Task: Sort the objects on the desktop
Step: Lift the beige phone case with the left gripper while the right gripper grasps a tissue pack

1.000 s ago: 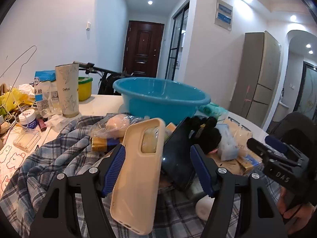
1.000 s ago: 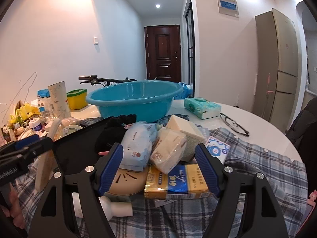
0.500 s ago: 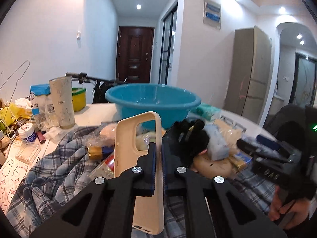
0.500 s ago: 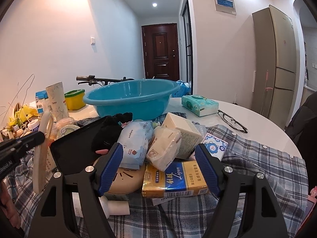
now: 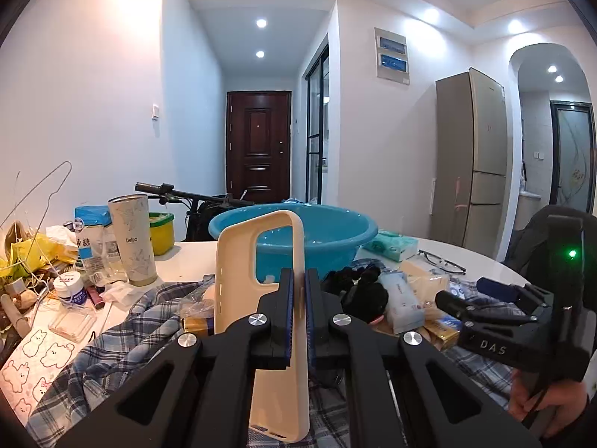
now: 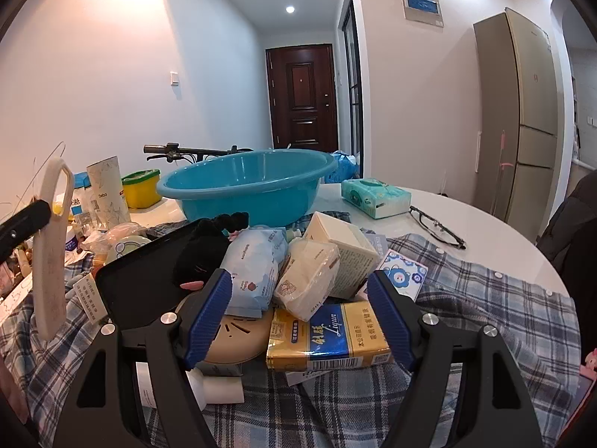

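Desktop objects: most lie heaped on a plaid shirt (image 6: 485, 298) at lower centre, unsorted.
Blue basin (image 6: 246, 183): centre frame behind the heap, looks empty.
Phone case (image 5: 276, 336): cream, upright at centre, lifted clear of the heap.
Left gripper (image 5: 297, 313): clamped on the case's edge.
Right gripper (image 6: 298, 317): jaws apart, hovering at the heap, holding nothing.
Progress: early; nearly everything remains.

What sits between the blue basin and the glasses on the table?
A teal tissue pack lies between the blue basin and the glasses; right wrist view shows it best.
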Demonstrator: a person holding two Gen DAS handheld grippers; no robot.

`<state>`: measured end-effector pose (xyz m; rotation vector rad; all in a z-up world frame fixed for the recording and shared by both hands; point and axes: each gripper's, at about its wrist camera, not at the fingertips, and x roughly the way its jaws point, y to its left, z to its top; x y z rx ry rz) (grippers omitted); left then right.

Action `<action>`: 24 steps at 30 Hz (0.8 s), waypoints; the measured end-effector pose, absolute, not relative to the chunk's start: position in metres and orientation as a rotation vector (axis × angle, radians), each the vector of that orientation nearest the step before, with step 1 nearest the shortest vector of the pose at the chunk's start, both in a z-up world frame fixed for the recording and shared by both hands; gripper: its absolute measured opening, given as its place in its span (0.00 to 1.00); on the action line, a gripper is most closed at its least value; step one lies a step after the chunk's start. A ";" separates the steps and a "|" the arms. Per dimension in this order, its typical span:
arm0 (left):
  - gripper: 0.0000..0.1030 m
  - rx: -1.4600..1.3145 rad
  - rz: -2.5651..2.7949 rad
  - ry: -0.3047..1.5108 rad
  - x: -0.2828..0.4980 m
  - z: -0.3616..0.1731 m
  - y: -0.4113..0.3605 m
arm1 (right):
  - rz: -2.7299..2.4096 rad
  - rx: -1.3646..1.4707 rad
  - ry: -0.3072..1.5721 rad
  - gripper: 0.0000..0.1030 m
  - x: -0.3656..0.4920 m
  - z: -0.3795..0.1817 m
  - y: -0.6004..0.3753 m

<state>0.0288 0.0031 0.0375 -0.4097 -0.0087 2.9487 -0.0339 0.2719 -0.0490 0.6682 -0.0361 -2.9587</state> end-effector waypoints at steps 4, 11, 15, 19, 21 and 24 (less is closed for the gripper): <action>0.06 -0.434 2.946 -0.026 0.026 0.034 0.001 | -2.947 0.699 -0.064 0.72 -0.039 -0.051 0.274; 0.06 -0.472 2.948 -0.065 0.017 0.029 -0.001 | -2.901 0.801 -0.048 0.72 -0.055 -0.058 0.271; 0.06 -0.486 2.942 -0.086 0.014 0.026 -0.001 | -2.921 0.854 -0.057 0.72 -0.065 -0.062 0.274; 0.06 -0.492 2.942 -0.052 0.013 0.025 0.002 | -2.901 0.890 -0.129 0.72 -0.072 -0.067 0.281; 0.06 -0.494 2.937 -0.062 0.013 0.025 0.002 | -2.879 0.907 -0.164 0.67 -0.074 -0.070 0.283; 0.06 -0.501 2.927 -0.078 0.012 0.025 0.001 | -2.820 0.907 -0.202 0.29 -0.075 -0.072 0.284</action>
